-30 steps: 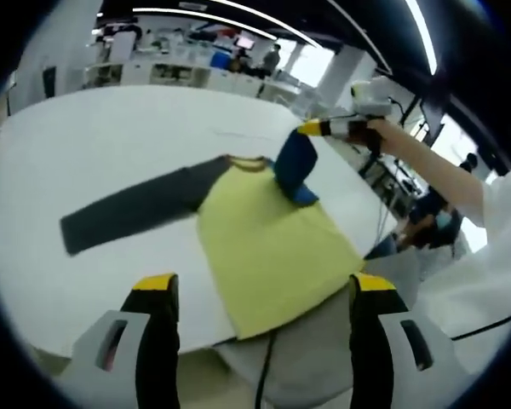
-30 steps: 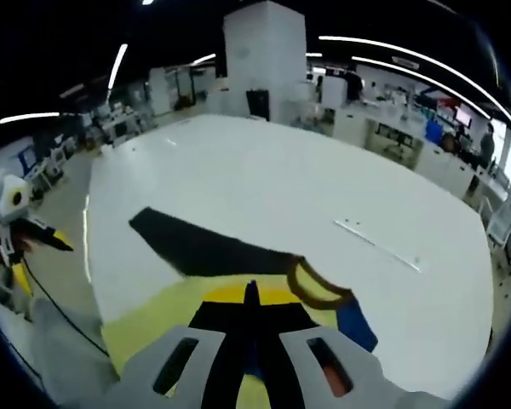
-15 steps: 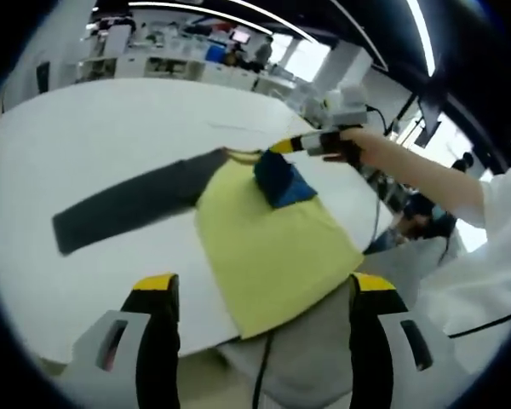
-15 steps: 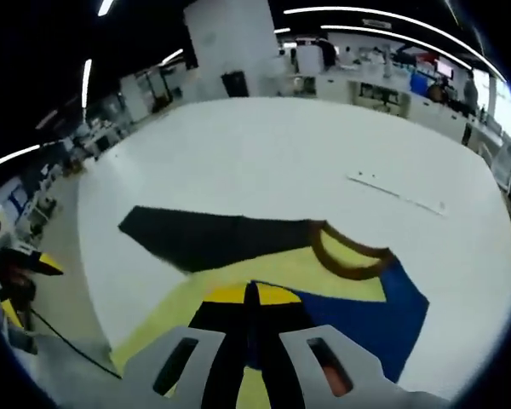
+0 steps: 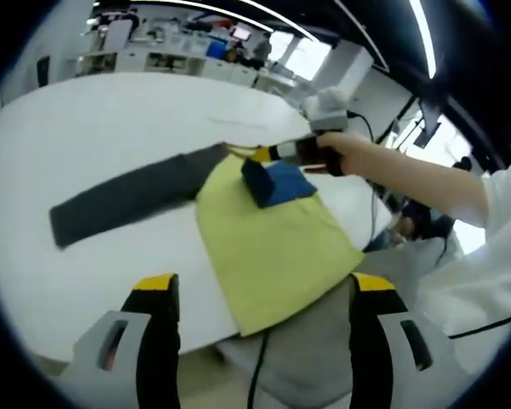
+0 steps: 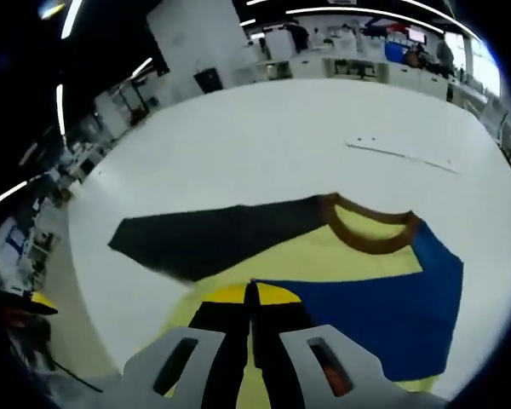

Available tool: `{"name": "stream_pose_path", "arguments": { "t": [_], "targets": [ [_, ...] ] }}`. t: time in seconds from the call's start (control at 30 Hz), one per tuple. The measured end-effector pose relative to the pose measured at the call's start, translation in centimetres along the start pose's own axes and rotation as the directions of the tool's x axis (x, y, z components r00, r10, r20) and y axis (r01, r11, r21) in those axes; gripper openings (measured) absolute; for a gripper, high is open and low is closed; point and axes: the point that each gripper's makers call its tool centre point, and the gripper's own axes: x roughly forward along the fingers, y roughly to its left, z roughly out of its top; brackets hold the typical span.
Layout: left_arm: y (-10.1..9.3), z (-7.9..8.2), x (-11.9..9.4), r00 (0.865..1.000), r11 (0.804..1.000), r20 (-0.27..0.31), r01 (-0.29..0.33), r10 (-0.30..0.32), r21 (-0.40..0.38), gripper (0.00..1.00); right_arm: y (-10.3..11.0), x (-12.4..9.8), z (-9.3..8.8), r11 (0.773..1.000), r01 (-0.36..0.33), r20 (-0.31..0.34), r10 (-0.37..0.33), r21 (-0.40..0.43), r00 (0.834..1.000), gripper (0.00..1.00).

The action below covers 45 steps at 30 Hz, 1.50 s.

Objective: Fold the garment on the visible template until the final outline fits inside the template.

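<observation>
I see the yellow shirt [image 5: 272, 243] lying flat on the white table [image 5: 85, 119], its blue sleeve [image 6: 383, 311] folded across the body. My right gripper [image 6: 251, 298] is clamped on that sleeve; my left gripper [image 5: 260, 294] hangs spread, well short of the hem.

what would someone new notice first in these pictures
Probably the yellow shirt spread on the big white table, its lower edge hanging over the near rim. Its blue sleeve is folded across the chest and pinched in the right tongs, while the dark grey sleeve lies stretched out flat. The left tongs hang open, off the table's near edge, holding nothing.
</observation>
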Motion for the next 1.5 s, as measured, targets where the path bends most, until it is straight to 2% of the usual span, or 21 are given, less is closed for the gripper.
{"name": "stream_pose_path", "arguments": {
  "t": [0.2,0.53,1.13,1.5],
  "targets": [
    [0.3,-0.2,-0.3,1.0,1.0,0.001,-0.005,0.005,-0.011,0.78,1.1,1.4,-0.6,1.0,-0.017,-0.01,0.017,0.026,1.0,0.02],
    [0.9,-0.4,-0.5,1.0,1.0,-0.004,-0.021,0.021,-0.019,0.78,2.7,2.8,-1.5,0.999,-0.045,-0.025,0.045,0.004,0.999,0.02],
    [1.6,-0.7,-1.1,0.999,0.999,-0.02,-0.043,0.042,-0.032,0.78,3.4,4.8,-2.7,0.998,-0.063,-0.059,0.064,0.017,0.996,0.02],
    [1.8,-0.7,-1.3,0.998,0.997,-0.021,-0.06,0.059,-0.039,0.78,3.6,5.6,-2.9,0.996,-0.086,-0.057,0.087,0.025,0.995,0.05]
  ]
}}
